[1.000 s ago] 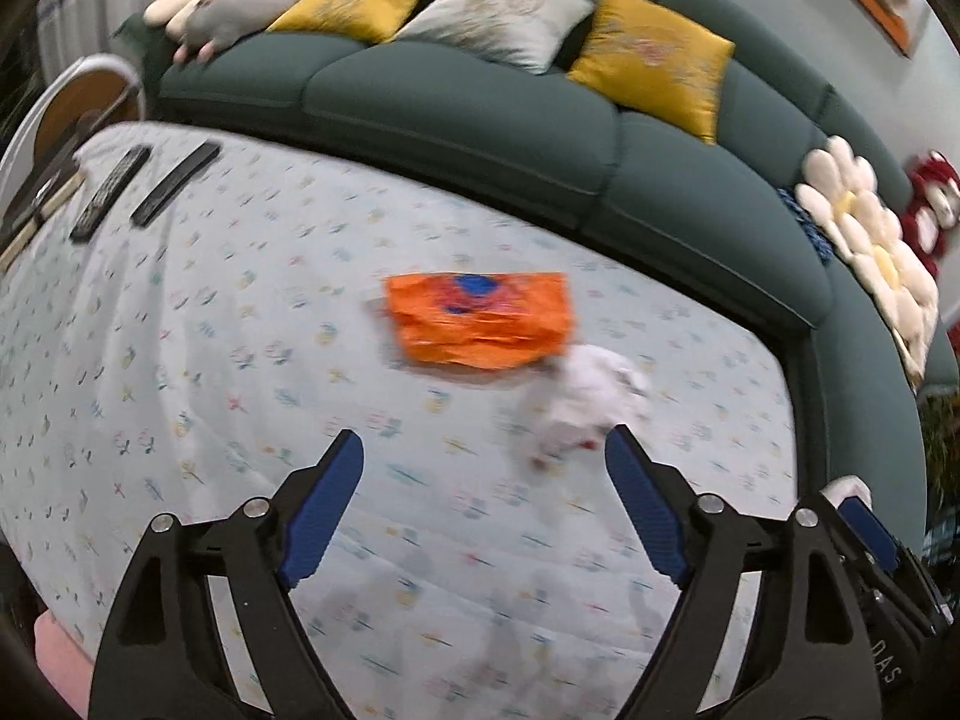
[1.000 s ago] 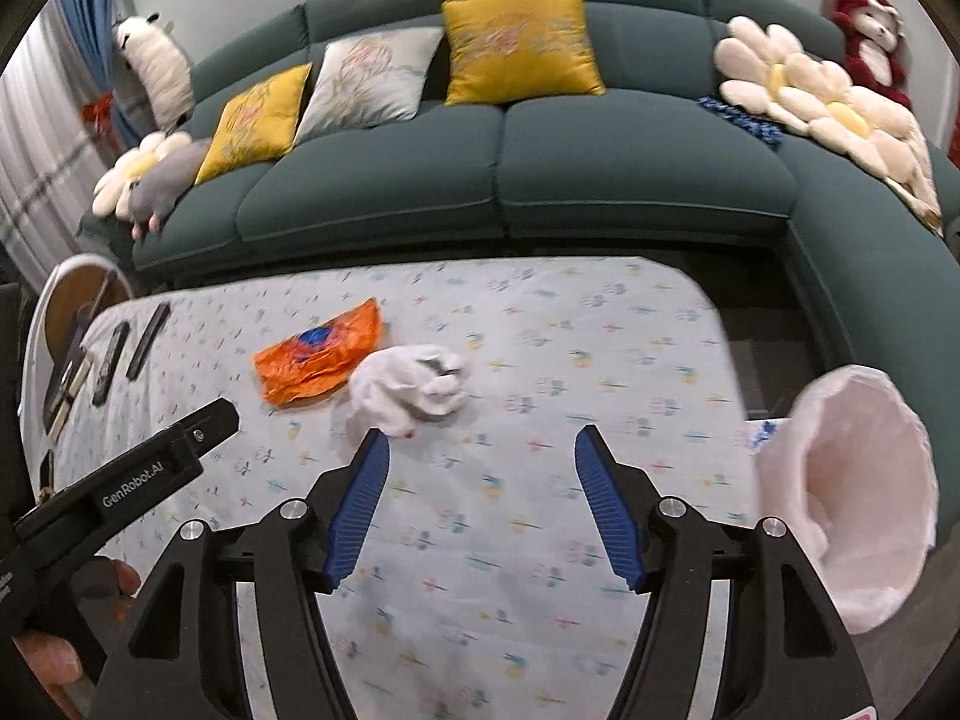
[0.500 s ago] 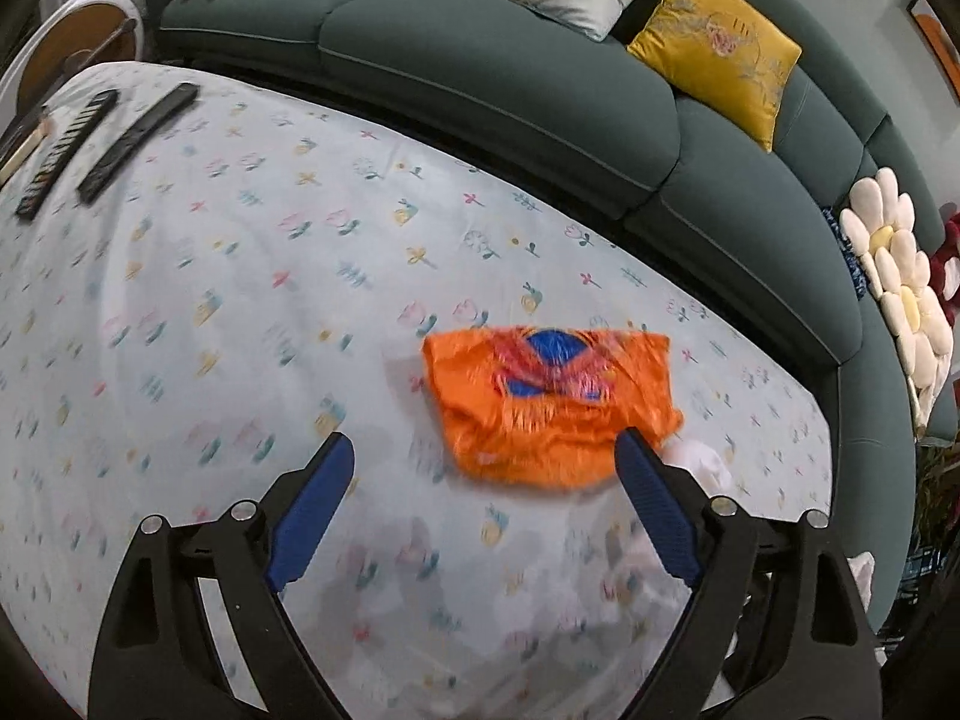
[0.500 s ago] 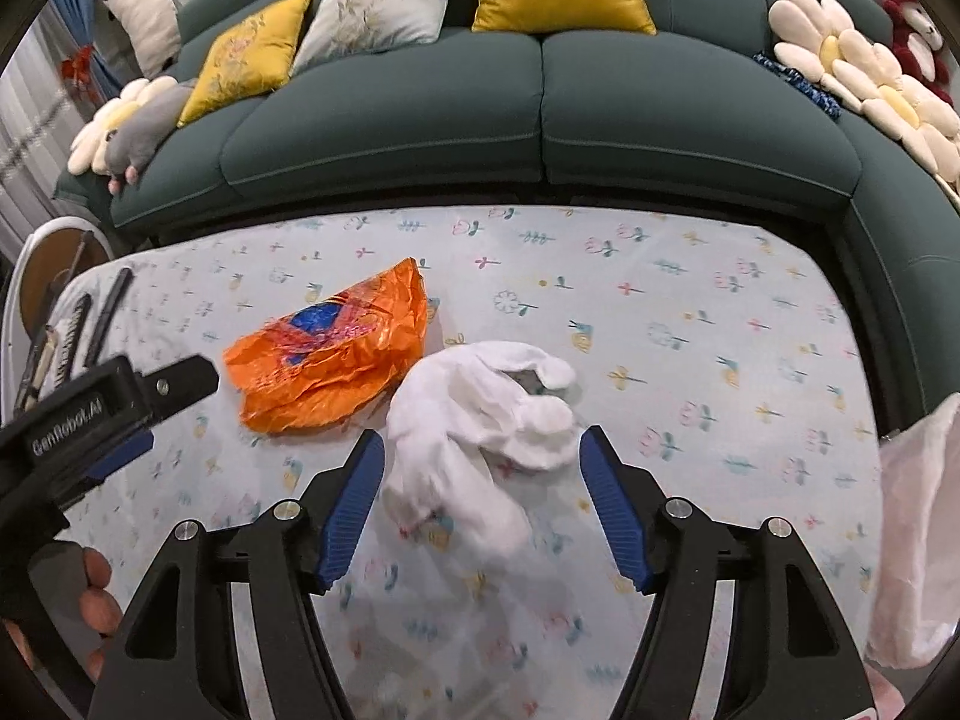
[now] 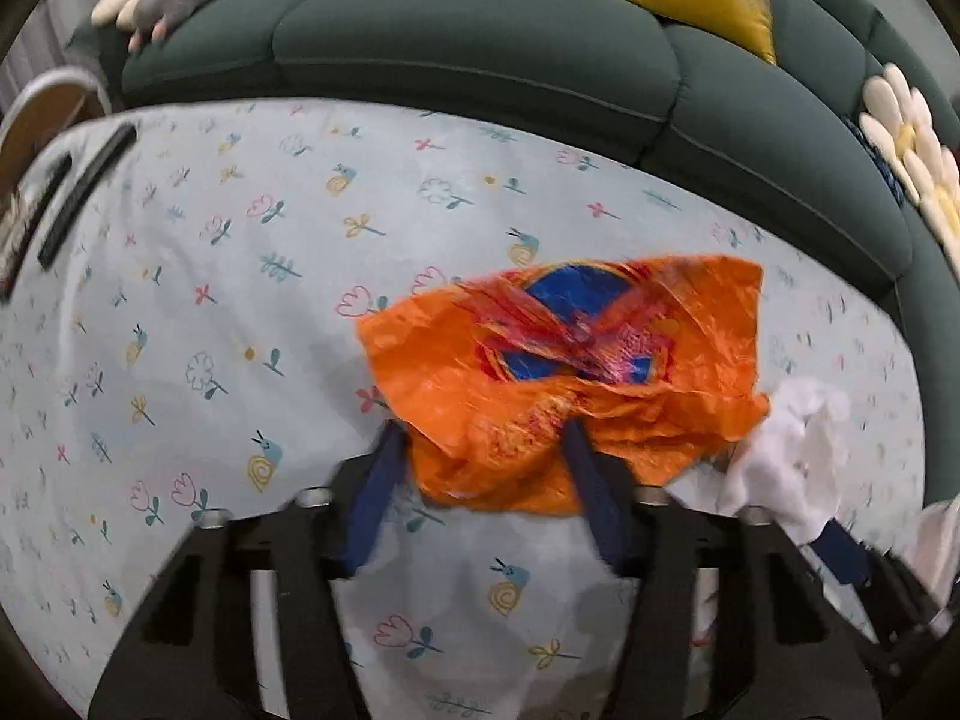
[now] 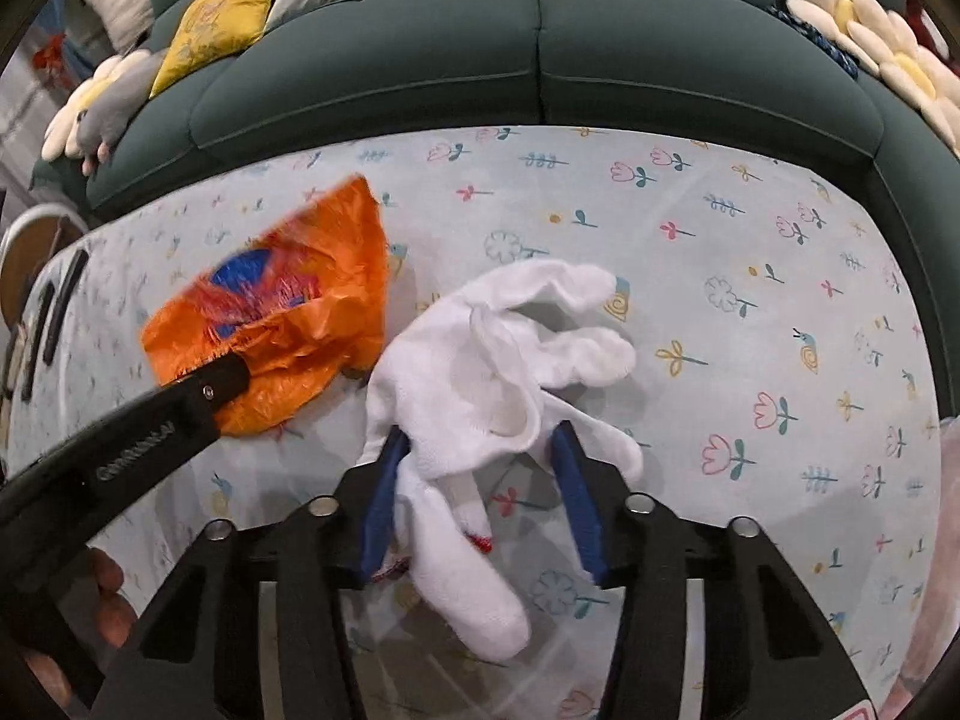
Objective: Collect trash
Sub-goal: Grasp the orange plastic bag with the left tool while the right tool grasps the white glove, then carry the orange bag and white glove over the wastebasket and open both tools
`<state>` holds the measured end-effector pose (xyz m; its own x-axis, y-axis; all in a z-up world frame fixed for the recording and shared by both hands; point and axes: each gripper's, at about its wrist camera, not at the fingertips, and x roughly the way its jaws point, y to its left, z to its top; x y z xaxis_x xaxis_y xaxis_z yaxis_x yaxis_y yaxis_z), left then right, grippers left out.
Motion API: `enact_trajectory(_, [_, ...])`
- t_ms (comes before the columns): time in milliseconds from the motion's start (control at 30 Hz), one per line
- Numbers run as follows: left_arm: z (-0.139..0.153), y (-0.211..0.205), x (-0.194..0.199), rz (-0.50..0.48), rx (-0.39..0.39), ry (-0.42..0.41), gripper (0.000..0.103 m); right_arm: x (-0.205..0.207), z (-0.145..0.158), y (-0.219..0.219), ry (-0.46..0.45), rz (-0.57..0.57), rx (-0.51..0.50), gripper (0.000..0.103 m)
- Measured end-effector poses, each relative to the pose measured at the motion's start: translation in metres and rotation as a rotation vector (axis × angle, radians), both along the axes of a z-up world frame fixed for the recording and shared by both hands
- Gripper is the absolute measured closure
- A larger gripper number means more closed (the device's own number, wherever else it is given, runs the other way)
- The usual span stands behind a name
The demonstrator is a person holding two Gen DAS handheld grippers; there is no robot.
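The crumpled orange plastic wrapper (image 5: 564, 372) lies mid-table on the flower-printed tablecloth (image 5: 240, 300), its near edge enclosed by the narrowed left gripper (image 5: 480, 468). Just to its right, the white fabric glove (image 6: 498, 384) is straddled by the right gripper (image 6: 474, 456), narrowed around it. Whether either is firmly pinched cannot be told. A thin edge bite could slip on lifting. A pale bag's rim (image 6: 945, 570) is glimpsed at the near right, contents hidden.
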<state>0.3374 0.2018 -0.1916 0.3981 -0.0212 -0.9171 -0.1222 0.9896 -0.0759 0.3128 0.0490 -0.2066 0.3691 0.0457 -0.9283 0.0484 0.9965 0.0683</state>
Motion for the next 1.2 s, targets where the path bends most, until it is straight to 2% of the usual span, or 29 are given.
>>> enact_trajectory(100, [0.002,-0.009,-0.011,-0.025,-0.009,-0.007,0.076,-0.01,0.0,-0.005,-0.001,-0.005,0.025,0.08])
enact_trajectory(133, [0.003,-0.011,-0.013,-0.029,-0.015,-0.005,0.076,-0.014,0.0,-0.008,0.002,-0.015,0.035,0.085])
enact_trajectory(200, [0.003,-0.019,-0.025,-0.04,-0.023,-0.003,0.079,-0.025,0.001,-0.011,0.007,-0.019,0.049,0.088])
enact_trajectory(767, [0.011,-0.093,-0.155,-0.101,-0.05,0.062,0.081,-0.161,0.008,-0.073,0.053,-0.069,0.092,0.092])
enact_trajectory(900, [0.035,-0.11,-0.174,-0.122,-0.054,0.016,0.081,-0.19,0.029,-0.102,0.005,-0.107,0.105,0.093])
enact_trajectory(1200, [0.118,-0.17,-0.19,-0.211,-0.091,-0.142,0.081,-0.219,0.12,-0.158,-0.206,-0.156,0.076,0.093])
